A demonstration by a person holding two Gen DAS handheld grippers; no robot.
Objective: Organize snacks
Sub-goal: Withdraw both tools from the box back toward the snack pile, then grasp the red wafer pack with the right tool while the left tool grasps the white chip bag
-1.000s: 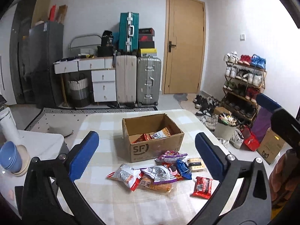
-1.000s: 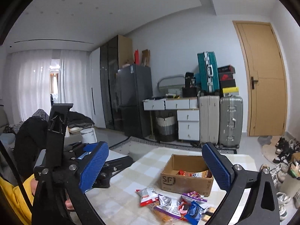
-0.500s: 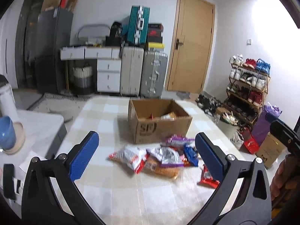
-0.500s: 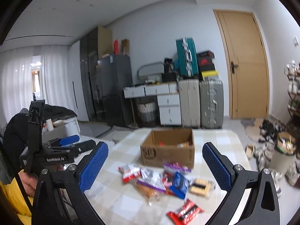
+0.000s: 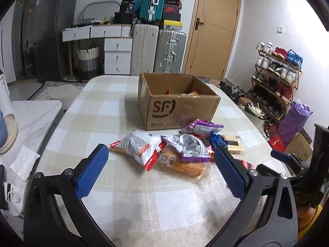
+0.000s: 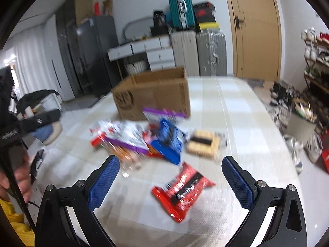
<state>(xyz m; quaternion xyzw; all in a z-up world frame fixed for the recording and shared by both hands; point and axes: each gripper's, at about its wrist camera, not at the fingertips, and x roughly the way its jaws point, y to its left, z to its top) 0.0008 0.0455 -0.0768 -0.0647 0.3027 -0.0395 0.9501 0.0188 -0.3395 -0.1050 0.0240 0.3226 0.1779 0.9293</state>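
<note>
Left tongs: in the left wrist view, the black left gripper with blue ribbed pads (image 5: 159,170) is held with its fingers wide apart above the checked beige tablecloth (image 5: 144,201); nothing is gripped.
Snack pile: a heap of packets lies between and beyond the fingers, topped by a white and red crinkled snack bag (image 5: 137,148) at its left side.
Pile, middle: a silver and purple foil packet (image 5: 188,147) is seen lying on an orange clear-wrapped pack (image 5: 185,167).
Pile, far side: a purple-edged packet (image 5: 202,126) lies just in front of the carton, with a pale biscuit pack (image 5: 233,144) to its right.
Carton: an open brown cardboard box printed SF (image 5: 176,100) stands beyond the pile; a few packets are seen inside.
Right tongs: in the right wrist view, which is blurred, the black right gripper with blue pads (image 6: 170,182) is likewise spread wide and holds nothing.
Nearest packet: a red and black snack wrapper (image 6: 182,191) lies flat on the cloth between the fingers, untouched.
Further packets: a blue foil bag (image 6: 169,141) and the biscuit pack (image 6: 203,143) lie beyond it, side by side.
Carton again: the box (image 6: 154,94) is seen behind the pile.
Surroundings: a shoe rack (image 5: 277,74) stands at the right wall.
</note>
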